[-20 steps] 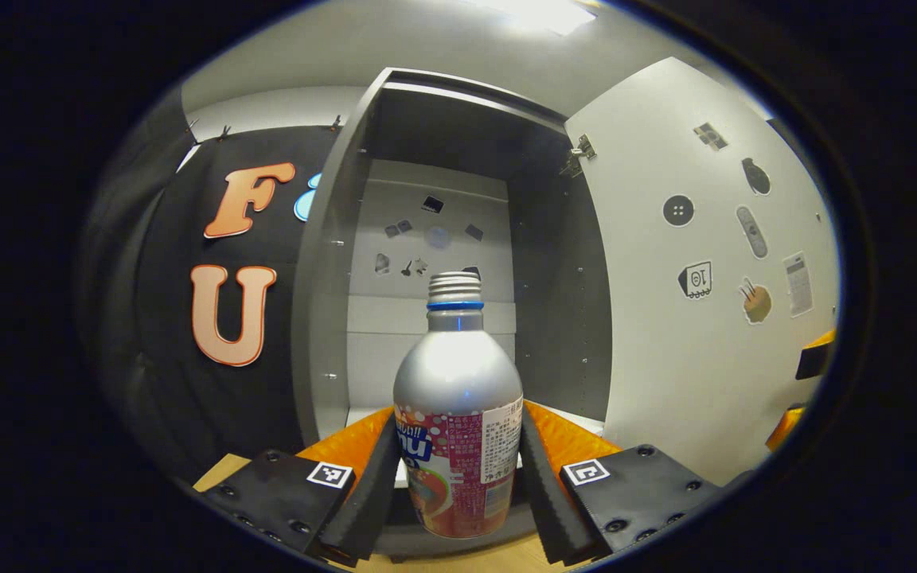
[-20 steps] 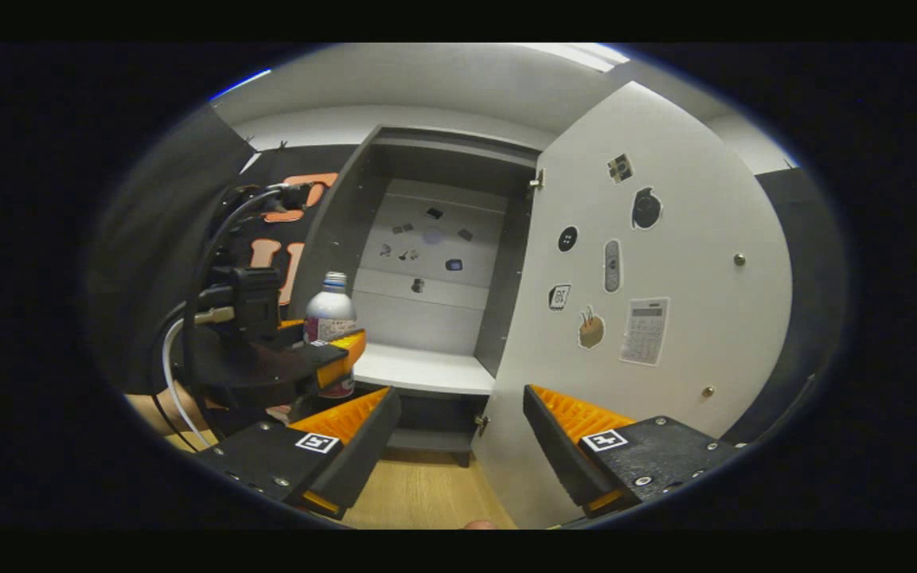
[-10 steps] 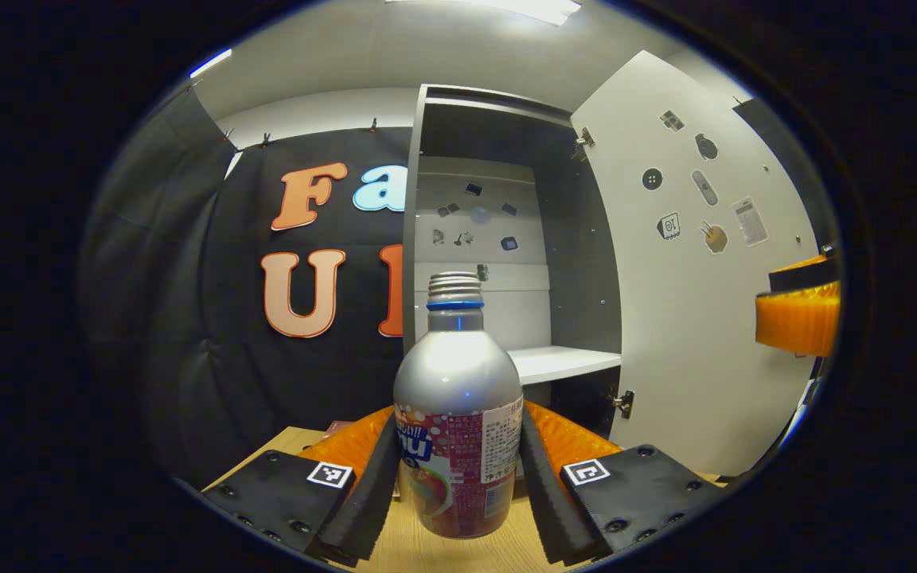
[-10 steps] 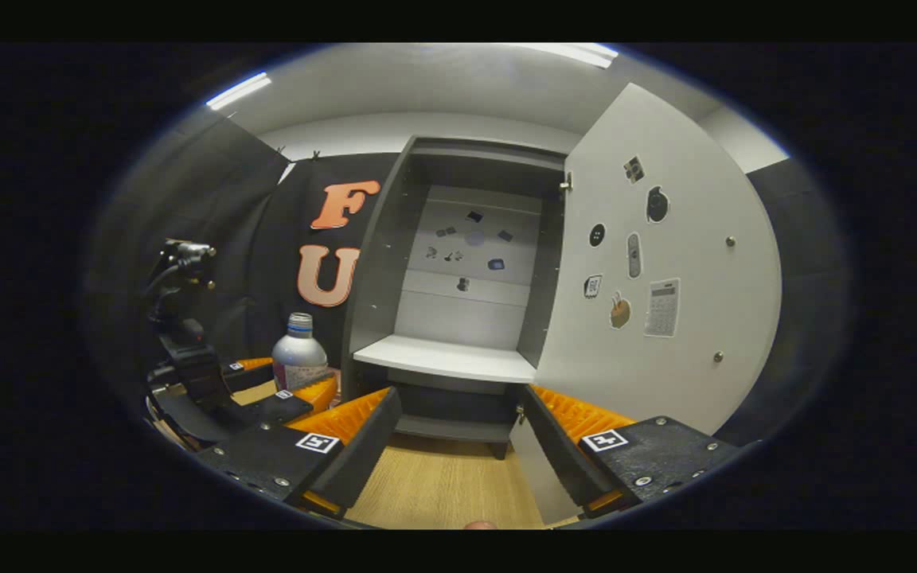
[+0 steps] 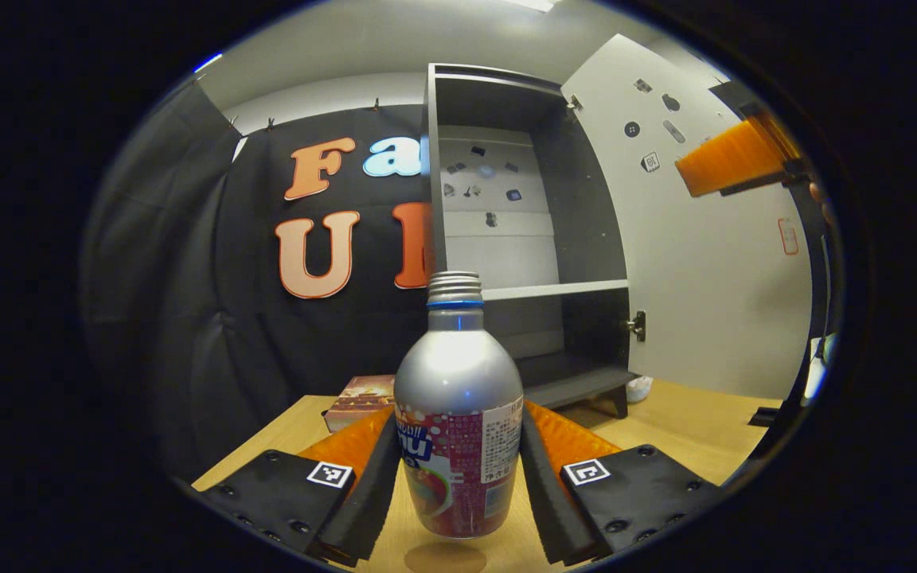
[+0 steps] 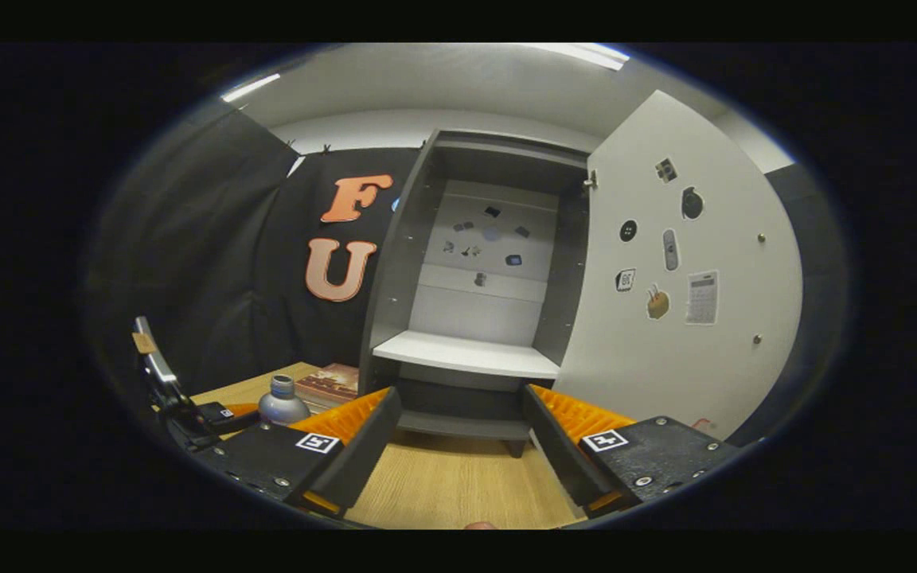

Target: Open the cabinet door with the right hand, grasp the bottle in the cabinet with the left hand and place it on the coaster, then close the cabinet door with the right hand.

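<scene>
Two fingers of the left gripper point(image 5: 458, 485) press on the bottle point(image 5: 458, 414) from both sides, so it is clamped upright between them, above the wooden table point(image 5: 665, 430); a small shadow lies on the wood just under its base. In the left gripper view the coaster point(image 5: 359, 392) lies on the table at about 11 o'clock from the bottle, near the black cloth wall. The cabinet point(image 5: 522, 239) stands behind at 12 to 1 o'clock with its door point(image 5: 713, 270) swung open to the right. In the right gripper view the right gripper point(image 6: 458, 434) has its fingers wide apart and holds nothing; it faces the cabinet's white shelf point(image 6: 466, 356). The bottle point(image 6: 282, 402) appears there low at 9 o'clock.
</scene>
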Available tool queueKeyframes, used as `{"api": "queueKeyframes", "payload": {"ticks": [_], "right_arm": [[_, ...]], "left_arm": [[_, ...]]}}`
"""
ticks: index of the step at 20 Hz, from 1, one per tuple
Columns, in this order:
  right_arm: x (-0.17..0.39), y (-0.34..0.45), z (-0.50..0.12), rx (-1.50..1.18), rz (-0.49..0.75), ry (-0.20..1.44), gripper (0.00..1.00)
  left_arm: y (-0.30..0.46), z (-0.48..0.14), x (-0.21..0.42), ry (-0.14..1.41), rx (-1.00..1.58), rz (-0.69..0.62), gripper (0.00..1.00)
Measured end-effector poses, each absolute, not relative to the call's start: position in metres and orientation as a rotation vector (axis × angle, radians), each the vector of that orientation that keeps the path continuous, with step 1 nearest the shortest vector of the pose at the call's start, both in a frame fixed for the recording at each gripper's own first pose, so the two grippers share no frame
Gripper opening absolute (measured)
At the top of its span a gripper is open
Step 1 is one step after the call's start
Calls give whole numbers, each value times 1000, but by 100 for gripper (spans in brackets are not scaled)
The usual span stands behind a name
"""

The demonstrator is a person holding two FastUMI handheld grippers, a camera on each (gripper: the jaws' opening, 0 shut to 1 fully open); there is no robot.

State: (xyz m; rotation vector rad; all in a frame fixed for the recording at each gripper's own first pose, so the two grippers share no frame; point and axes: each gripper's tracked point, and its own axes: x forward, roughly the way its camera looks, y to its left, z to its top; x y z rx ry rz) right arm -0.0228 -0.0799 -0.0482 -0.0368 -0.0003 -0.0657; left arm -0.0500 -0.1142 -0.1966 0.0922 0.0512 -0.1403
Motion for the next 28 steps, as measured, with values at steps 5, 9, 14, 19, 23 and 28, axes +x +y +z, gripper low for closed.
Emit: {"api": "queueKeyframes", "payload": {"ticks": [5,9,14,19,23,28], "right_arm": [[-10,-61,-80,-28,-59,85,95],[-4,-54,-104,-25,-66,149,95],[0,-43,-114,-51,-56,178,97],[1,-32,-124,-55,-34,205,95],[2,-31,-125,-44,-34,210,95],[3,-31,-127,-29,-40,219,95]], "left_arm": [[-101,-247,-59,106,99,-158,82],[-95,-279,-65,142,91,-169,81],[-89,-307,-63,182,63,-159,82],[-89,-312,-64,173,65,-160,81],[-86,-314,-72,198,65,-154,83],[-81,-332,-78,292,24,-141,87]]}}
